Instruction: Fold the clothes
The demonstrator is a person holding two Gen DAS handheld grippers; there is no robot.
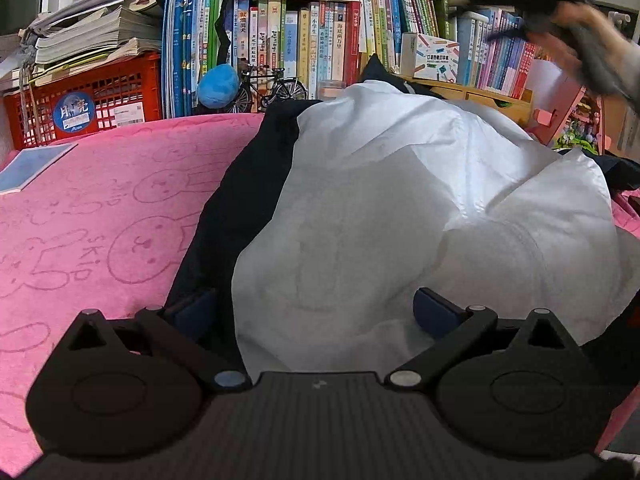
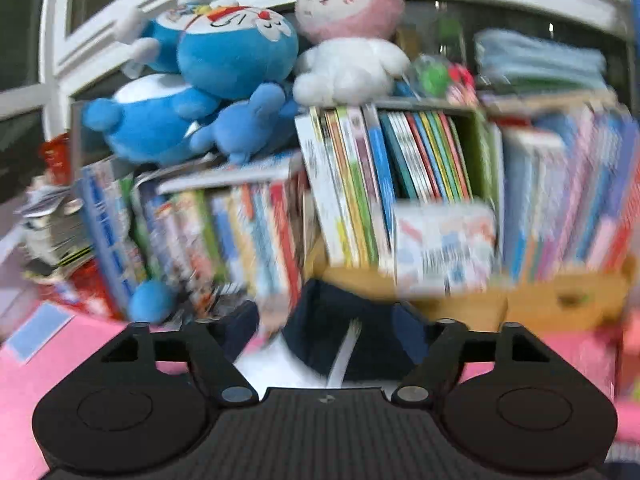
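Two pairs of tongs are in play over a pink rabbit-print blanket [image 1: 92, 216]. Left gripper [image 1: 316, 312] stands spread, its blue pads wide apart, and the white-and-navy garment [image 1: 380, 208] lies bunched between and just ahead of them; nothing is pinched. Beyond the garment, past the tongs' tips, runs a crowded row of books [image 1: 312, 48], with a model bicycle [image 1: 272, 88] and a red crate [image 1: 92, 96] off to the left side. Right gripper [image 2: 326, 332] is also spread and grips nothing. The navy part of the garment [image 2: 344, 320] lies below and ahead of its fingers. Higher up ahead sit blue plush toys [image 2: 224, 64] and a pink-and-white plush rabbit [image 2: 352, 28], much of this view smeared by blur.
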